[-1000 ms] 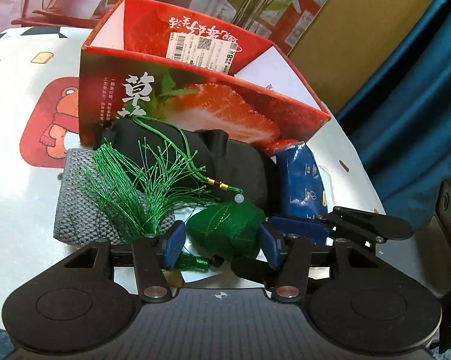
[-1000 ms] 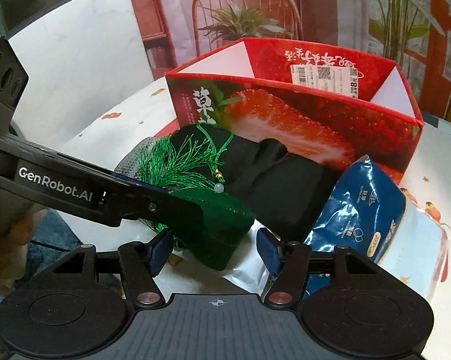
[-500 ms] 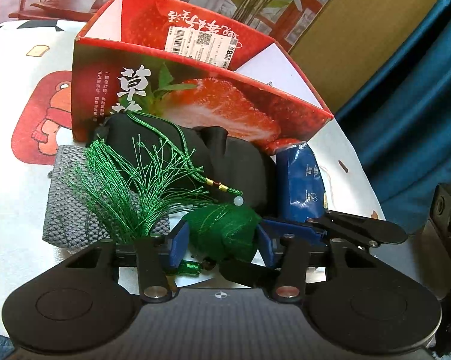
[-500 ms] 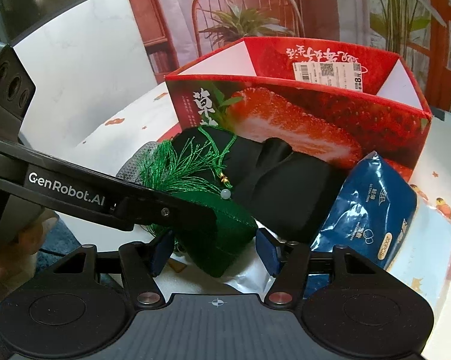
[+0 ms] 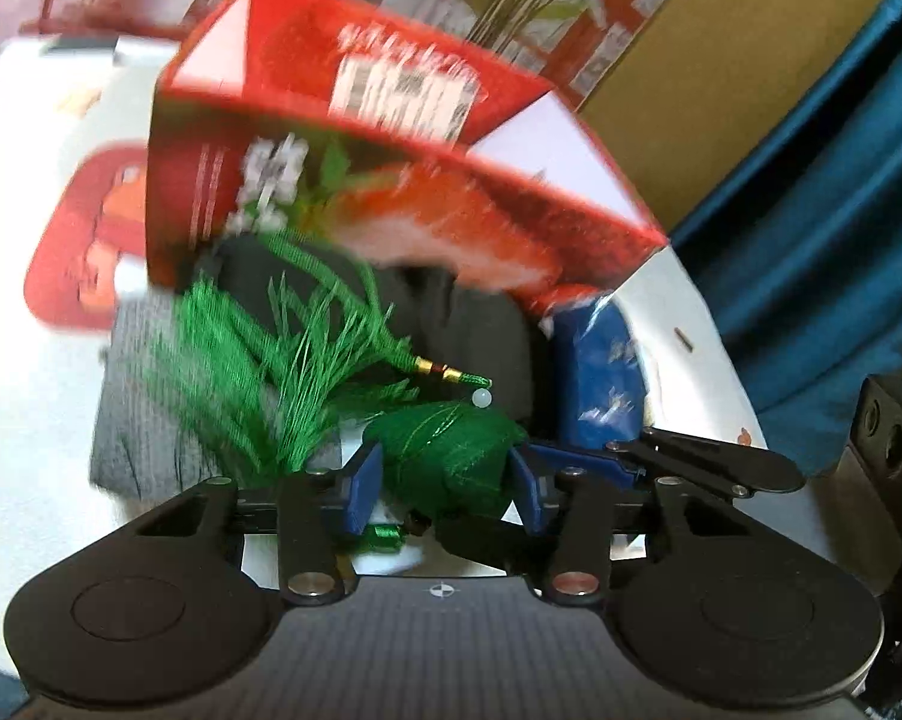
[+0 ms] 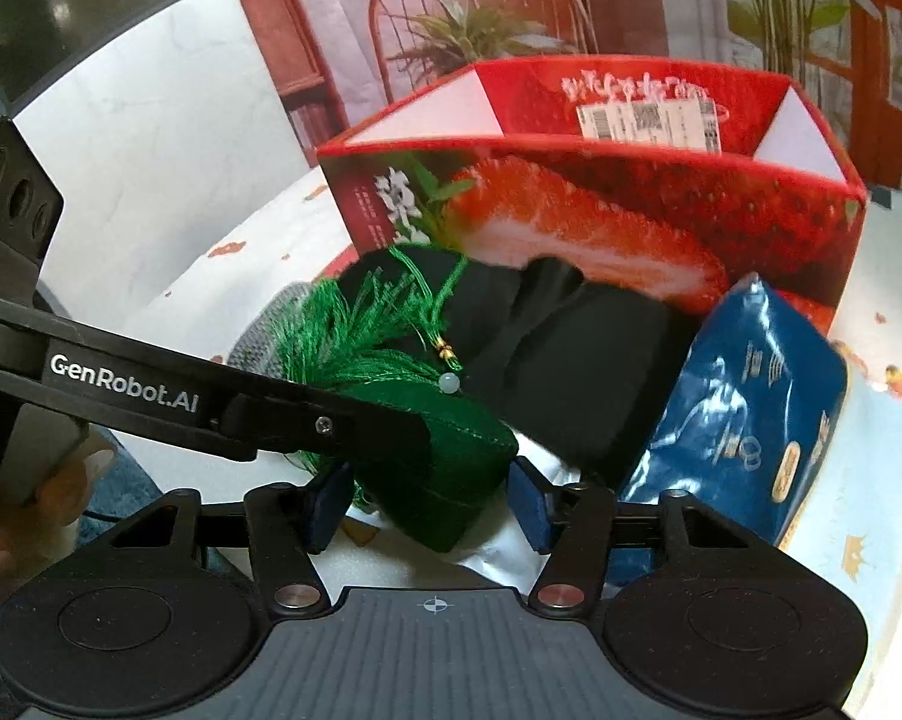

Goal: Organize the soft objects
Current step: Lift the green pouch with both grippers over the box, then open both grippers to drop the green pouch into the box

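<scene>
Tightly between both grippers [image 5: 445, 483] [image 6: 430, 501]: green pouch [image 5: 451, 450].

Dim indoor light, fisheye-bent edges; left view smeared, perhaps by motion blur.

"GenRobot.AI" in white letters on black arm of left gripper [image 6: 223, 414], right wrist view. White barcode sticker [image 6: 649, 123] on inner back wall of red strawberry-print cardboard box [image 6: 601, 222]: bars visible, digits too blurred to read. White Chinese characters above sticker and on box front beside leaf print: illegible. Blue glossy plastic tissue pack [image 6: 745, 420]: small white and gold print, unreadable. Left wrist view motion-blurred; nothing legible there.
</scene>
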Demonstrator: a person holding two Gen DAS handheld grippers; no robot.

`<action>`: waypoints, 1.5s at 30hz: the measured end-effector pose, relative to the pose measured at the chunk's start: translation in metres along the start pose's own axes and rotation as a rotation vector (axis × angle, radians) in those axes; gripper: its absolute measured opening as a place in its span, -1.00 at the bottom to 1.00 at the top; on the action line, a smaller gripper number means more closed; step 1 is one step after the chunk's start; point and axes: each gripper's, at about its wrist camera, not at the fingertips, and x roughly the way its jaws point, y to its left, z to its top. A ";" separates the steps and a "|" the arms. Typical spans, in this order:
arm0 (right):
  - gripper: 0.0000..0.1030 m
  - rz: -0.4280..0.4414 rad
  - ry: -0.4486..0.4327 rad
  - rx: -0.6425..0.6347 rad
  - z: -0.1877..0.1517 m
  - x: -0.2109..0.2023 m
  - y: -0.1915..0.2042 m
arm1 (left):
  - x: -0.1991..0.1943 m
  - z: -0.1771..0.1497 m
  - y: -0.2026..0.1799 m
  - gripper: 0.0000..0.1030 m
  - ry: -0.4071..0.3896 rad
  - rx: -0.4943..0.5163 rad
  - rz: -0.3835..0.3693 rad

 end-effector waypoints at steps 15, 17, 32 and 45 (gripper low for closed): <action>0.01 -0.048 -0.330 -0.192 0.086 -0.055 0.014 | -0.067 0.083 -0.046 -0.08 -0.317 0.166 -0.021; 0.01 -0.064 -0.367 -0.221 0.103 -0.059 0.014 | -0.073 0.096 -0.057 -0.08 -0.365 0.197 -0.010; 0.01 -0.209 -0.592 -0.383 0.205 -0.072 0.008 | -0.073 0.166 -0.098 -0.08 -0.558 0.443 0.105; 0.01 -0.237 -0.373 -0.215 0.169 0.008 -0.031 | 0.014 0.167 -0.037 -0.08 -0.247 0.195 0.054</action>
